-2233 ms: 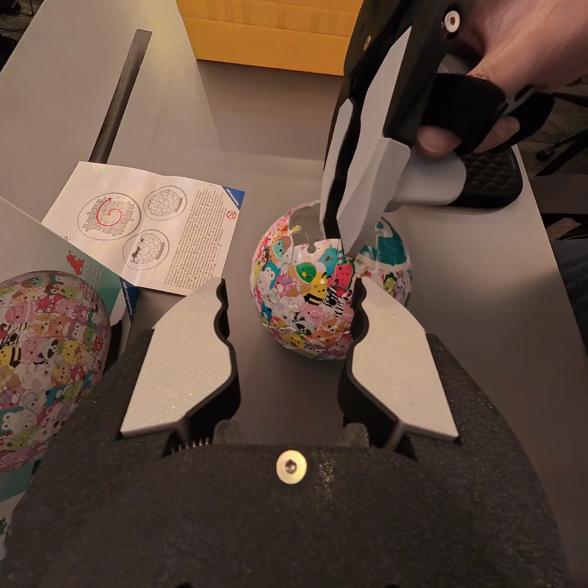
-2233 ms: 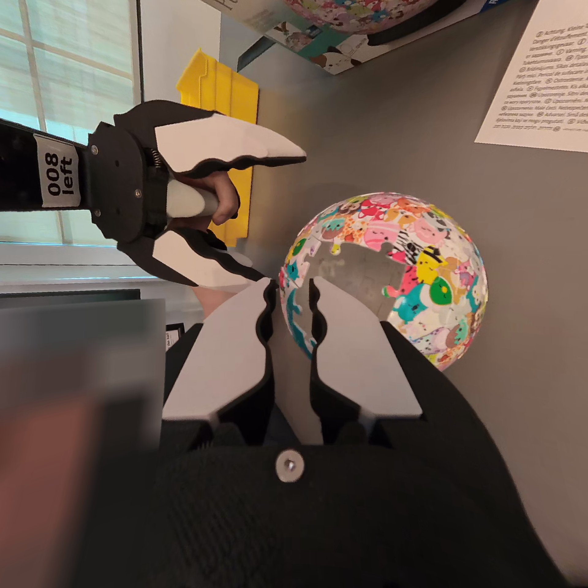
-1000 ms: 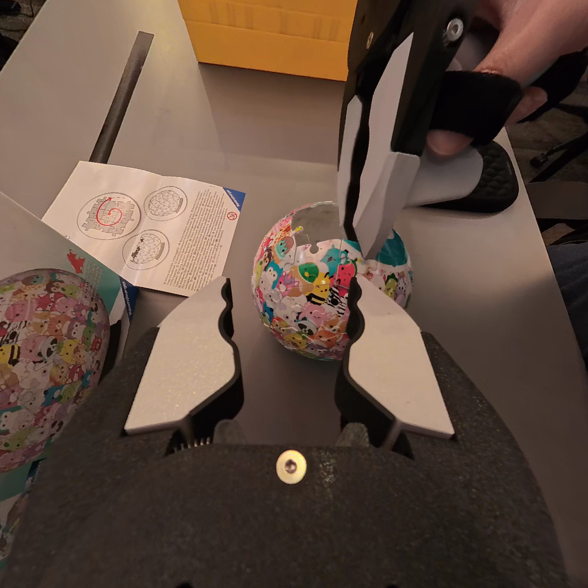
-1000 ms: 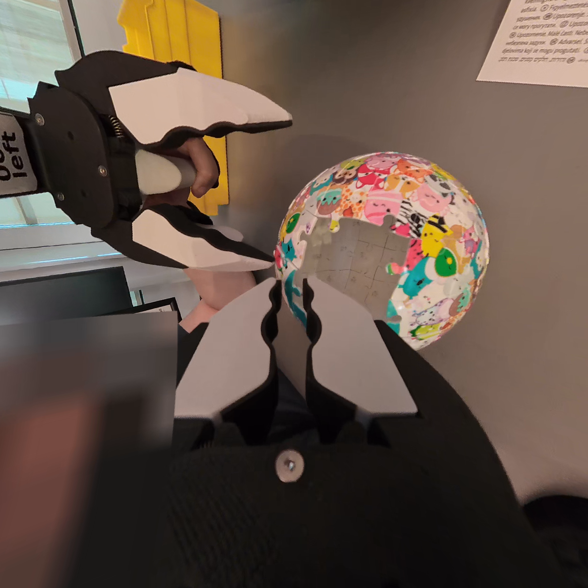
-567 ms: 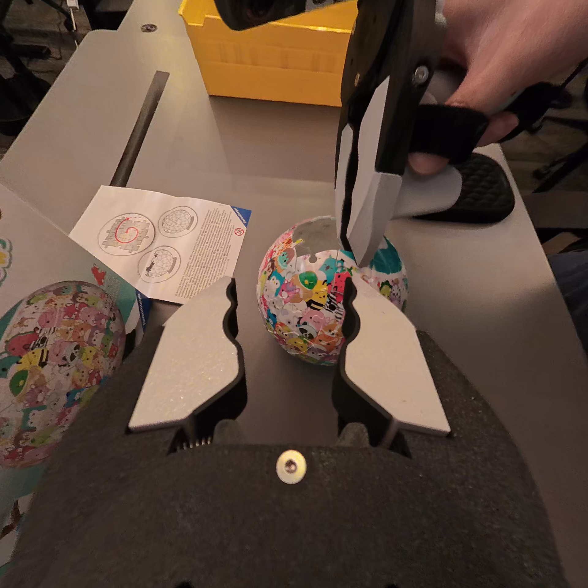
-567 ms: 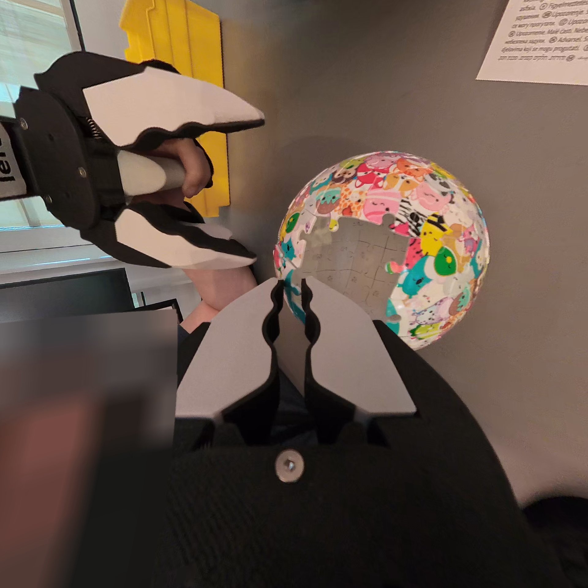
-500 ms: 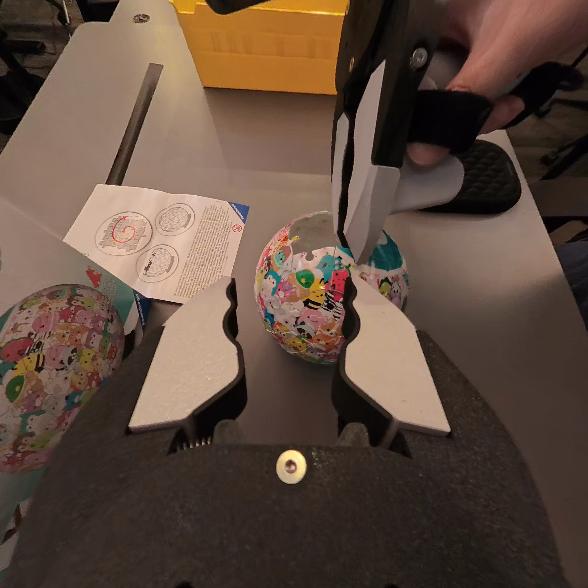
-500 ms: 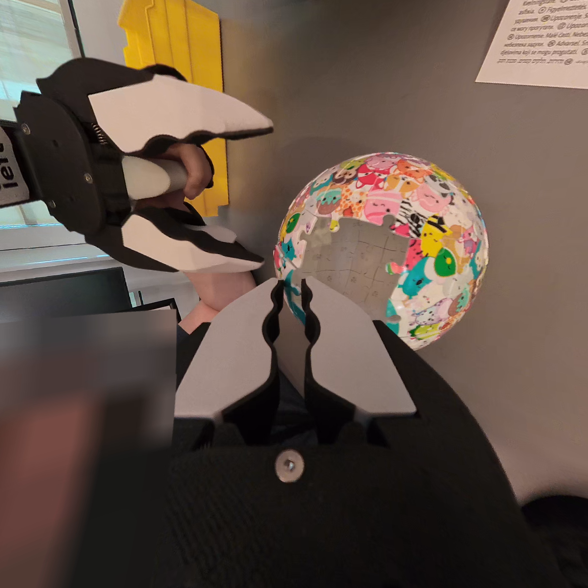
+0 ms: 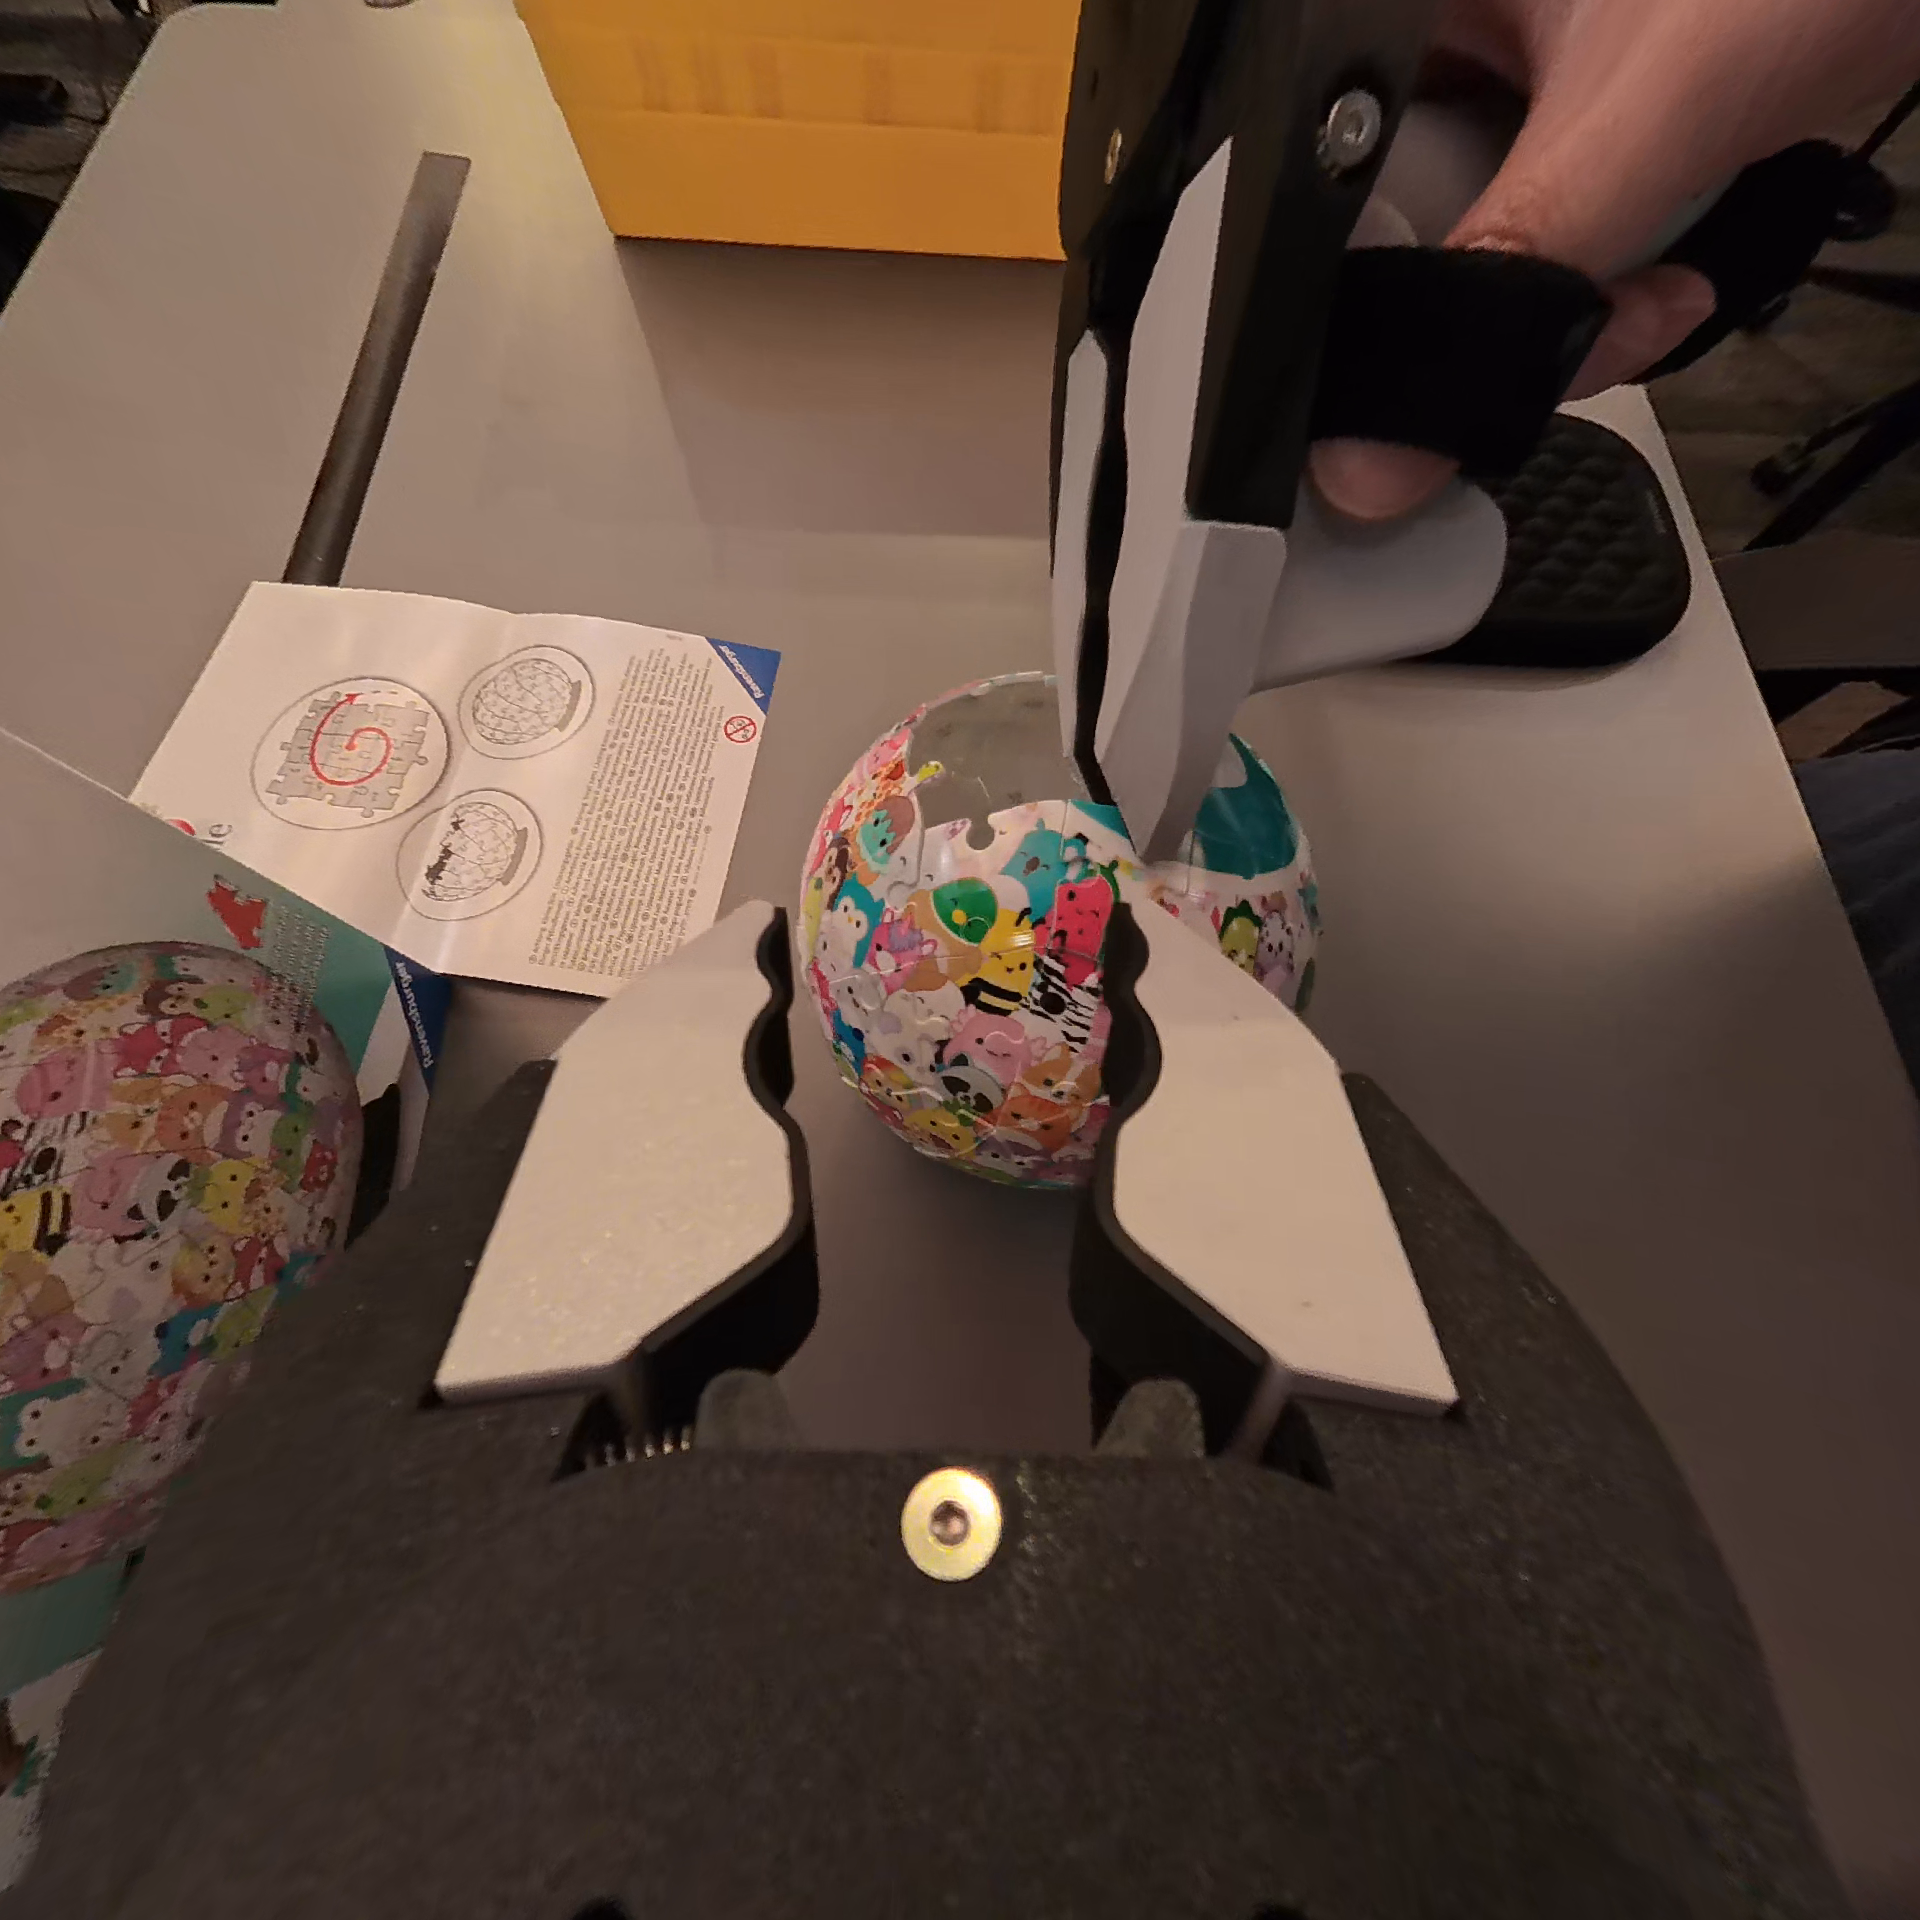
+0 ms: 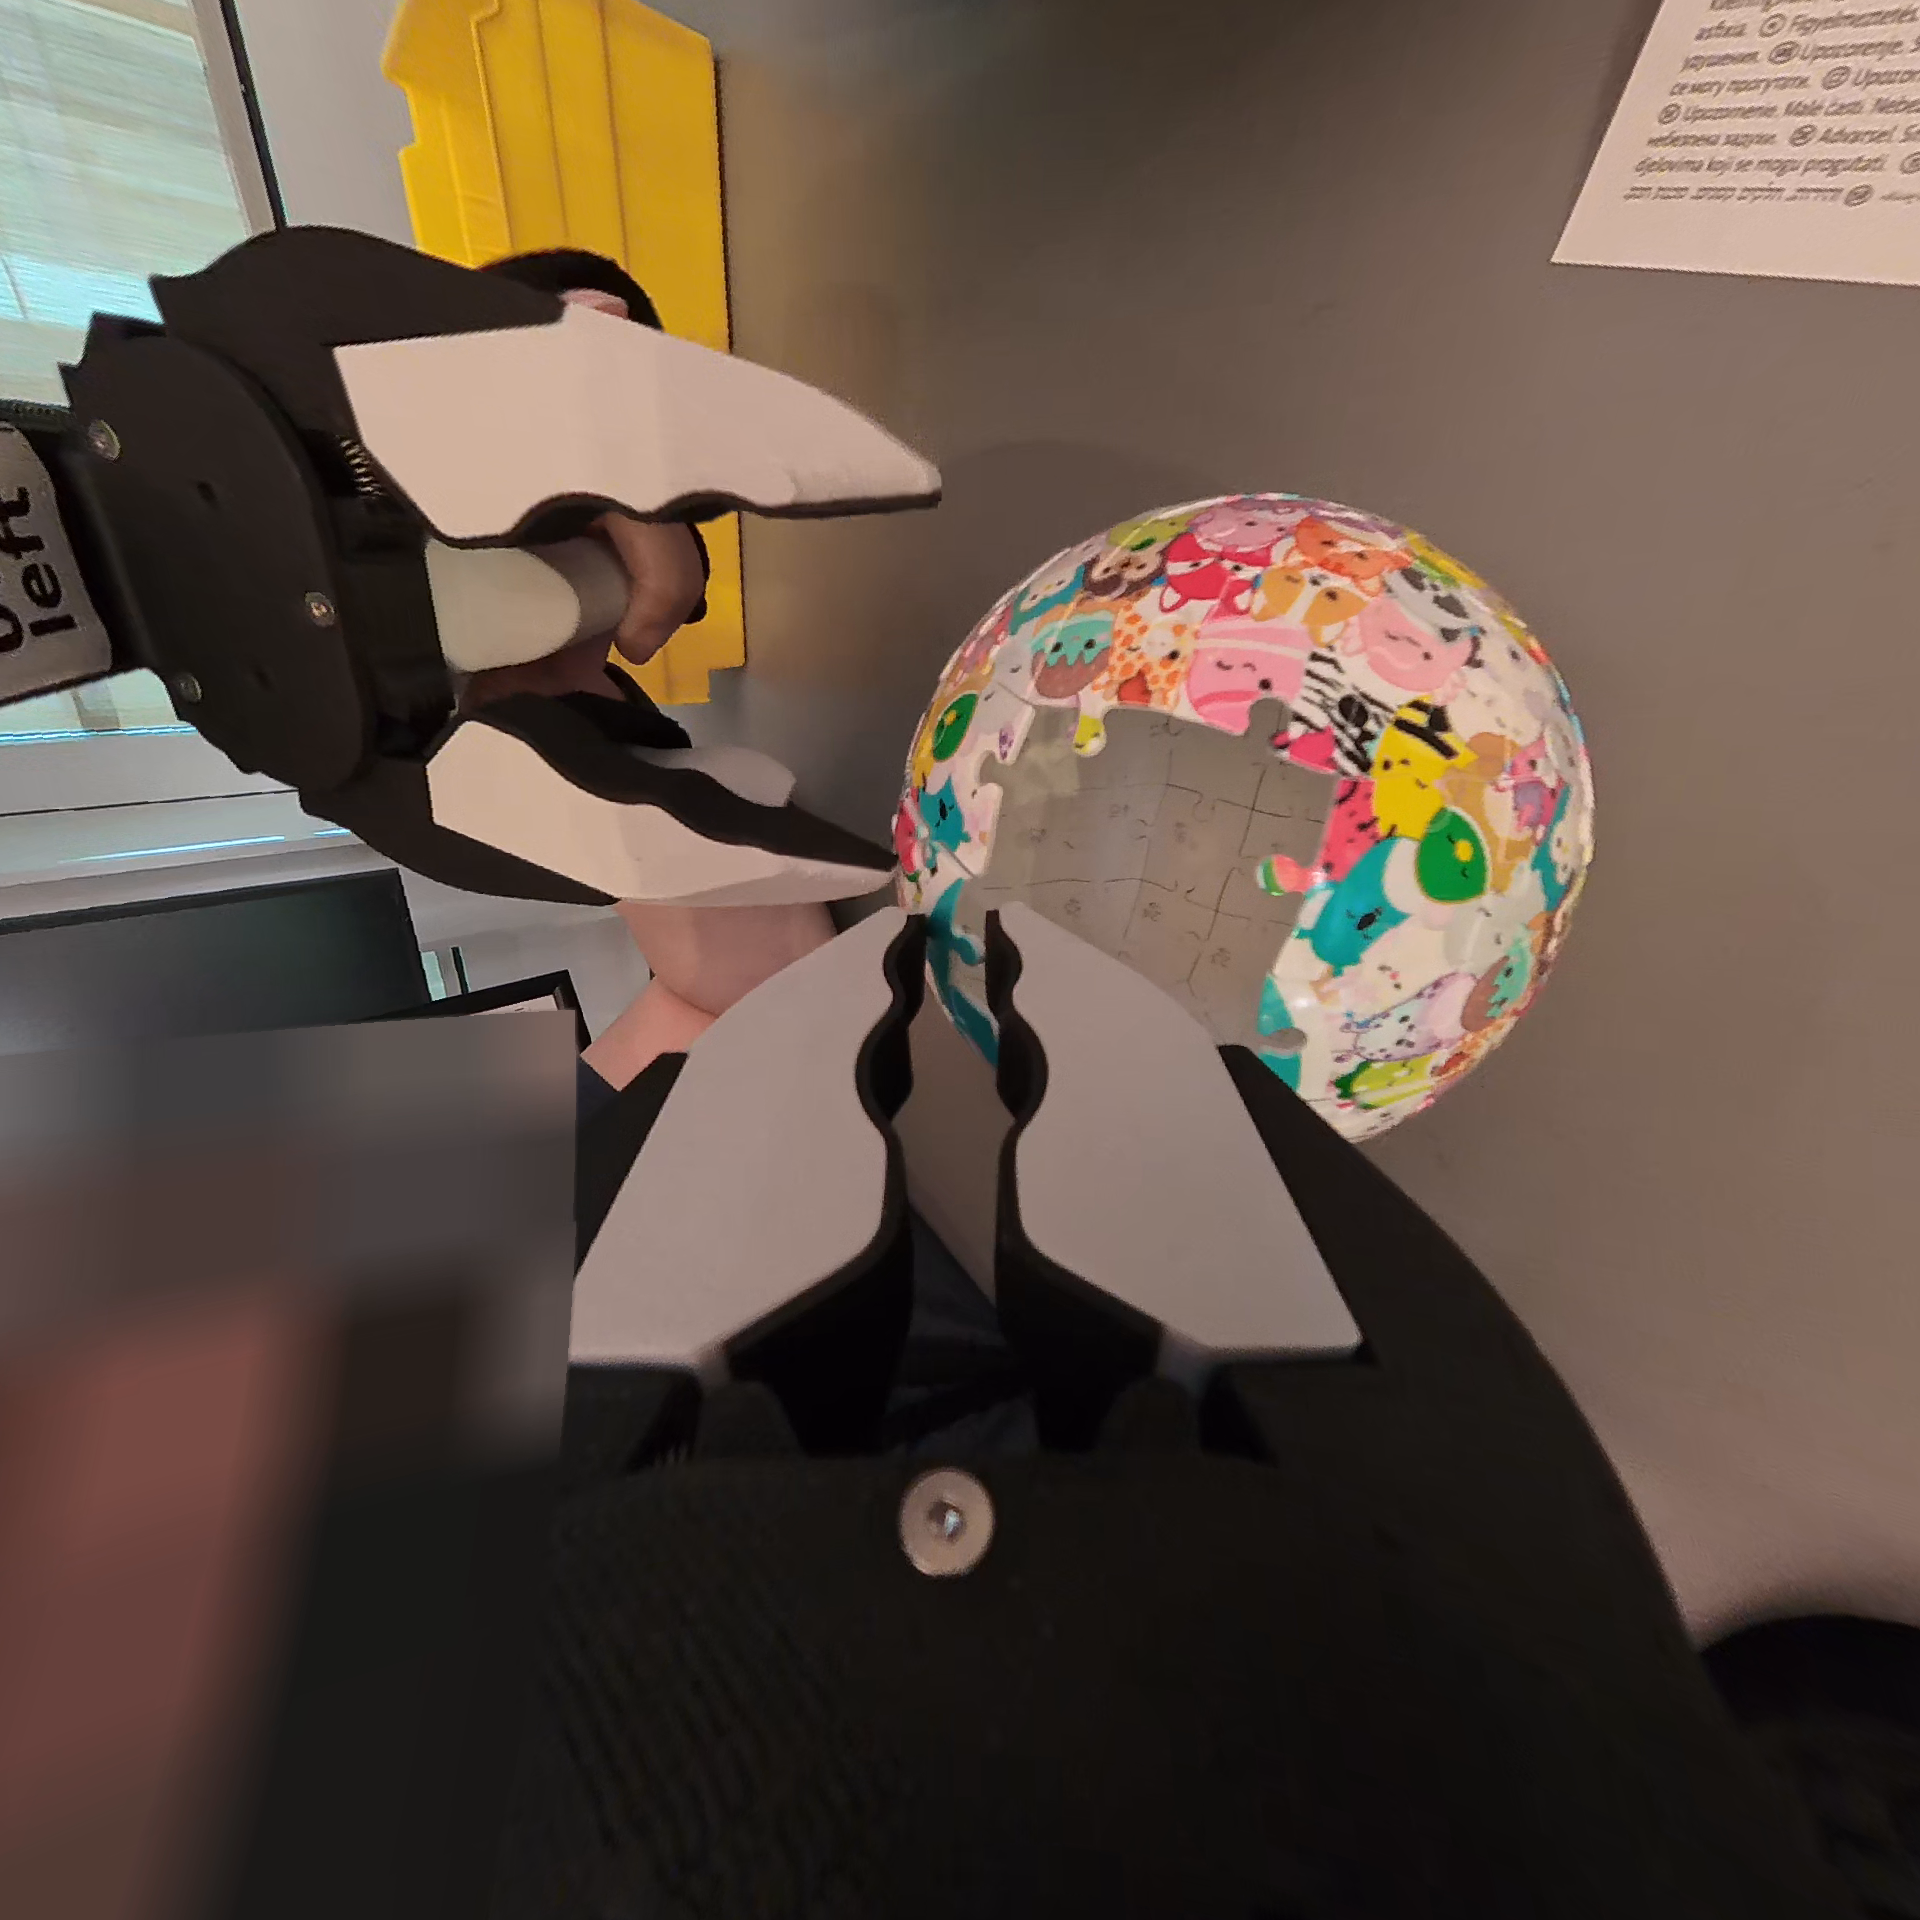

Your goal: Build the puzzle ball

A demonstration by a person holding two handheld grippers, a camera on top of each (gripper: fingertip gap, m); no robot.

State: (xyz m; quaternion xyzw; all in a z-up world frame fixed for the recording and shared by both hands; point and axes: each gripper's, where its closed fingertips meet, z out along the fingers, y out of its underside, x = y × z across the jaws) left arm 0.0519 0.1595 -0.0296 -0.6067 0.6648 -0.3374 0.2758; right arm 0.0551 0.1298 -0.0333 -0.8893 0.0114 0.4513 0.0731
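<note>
Puzzle ball [image 9: 997, 997]: multicoloured, partly built, set on the grey counter [image 9: 1558, 1143]; a jagged gap in its upper shell [image 10: 1153, 831] exposes the grey inner faces of the pieces.

Left tongs [image 9: 951, 935]: spread wide, nothing gripped; one tip is placed against the ball's near side, the other just beside it.

Right tongs [image 10: 951, 925]: nearly closed, a narrow slit left between the tips; lowered onto the ball at the rim of the gap, at a teal piece [image 9: 1247, 821]. Whether that piece is pinched cannot be told.

Instruction sheet [image 9: 468, 790]: laid flat to the left of the ball.

Puzzle box [image 9: 156, 1195]: nearer than the sheet, left of the ball.

Yellow bin [image 9: 831, 114]: behind the ball.
</note>
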